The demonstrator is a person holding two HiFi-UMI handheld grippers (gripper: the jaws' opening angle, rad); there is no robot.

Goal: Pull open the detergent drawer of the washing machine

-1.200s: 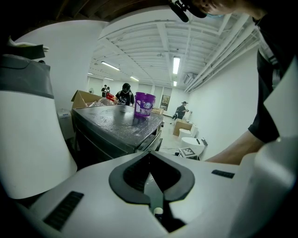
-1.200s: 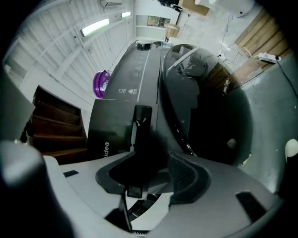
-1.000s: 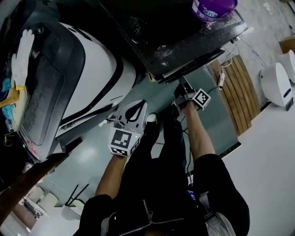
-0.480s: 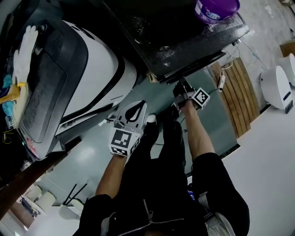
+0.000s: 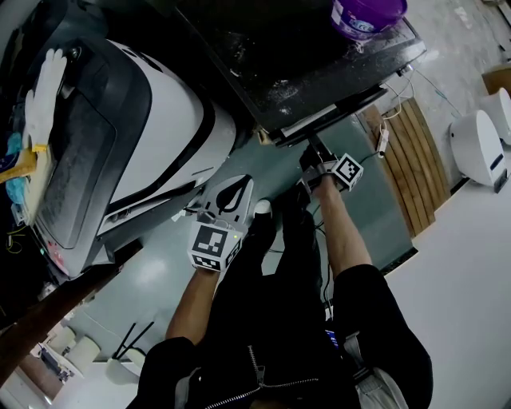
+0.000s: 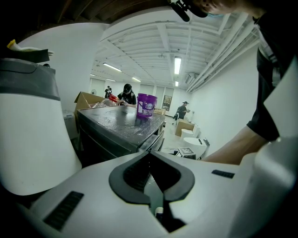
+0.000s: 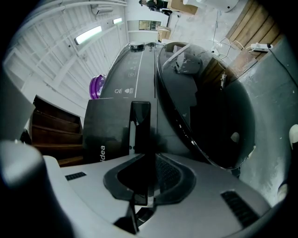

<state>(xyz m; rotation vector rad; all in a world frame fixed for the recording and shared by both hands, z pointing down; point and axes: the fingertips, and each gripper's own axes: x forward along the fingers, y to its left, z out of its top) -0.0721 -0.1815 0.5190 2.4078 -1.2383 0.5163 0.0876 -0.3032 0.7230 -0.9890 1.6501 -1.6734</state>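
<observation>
White appliance (image 5: 168, 136): far left, black-trimmed, with a white glove (image 5: 41, 96) lying on its dark top.
Left gripper (image 5: 237, 185): held in the air between the white appliance and the washing machine (image 5: 295, 56), touching neither. Its jaws are together with nothing between them.
Washing machine: dark front-loader in the upper middle of the head view, with a dusty top.
Detergent drawer (image 7: 104, 125): glossy dark front at the machine's upper front corner, beside the control panel and next to the round door (image 7: 209, 107). A long handle recess is set in its face.
Right gripper (image 7: 143, 162): at the drawer's handle recess. Its jaws are closing and nearly together, pinching the thin dark lip of the handle between them.
Purple bucket (image 5: 367, 14): upright on the washing machine's top, near its far right corner.
Wooden slats (image 5: 411, 160): on the floor (image 5: 375, 208), just right of the machine.
</observation>
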